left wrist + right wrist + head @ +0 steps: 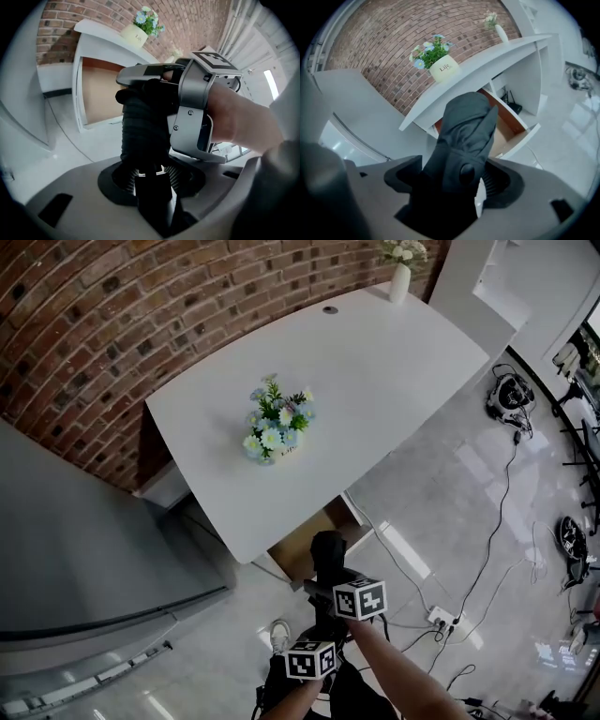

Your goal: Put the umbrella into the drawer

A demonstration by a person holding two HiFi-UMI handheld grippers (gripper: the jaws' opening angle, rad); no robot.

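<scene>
Head view: a white table (394, 362) stands against a curved red brick wall (103, 315). A pot of blue and white flowers (275, 426) sits near its middle, above a glossy pale floor (459, 474) strewn with cables (497, 521). Under the table's near edge a drawer (298, 549) is pulled open, brown inside. The black folded umbrella (328, 551) is held in the air, its tip toward that drawer. Both grippers are clamped on it: the left gripper (152, 176) by the smooth handle end, and the right gripper (459, 180) on the soft pleated fabric, with a round snap button between its ribbed pads (491, 182).
</scene>
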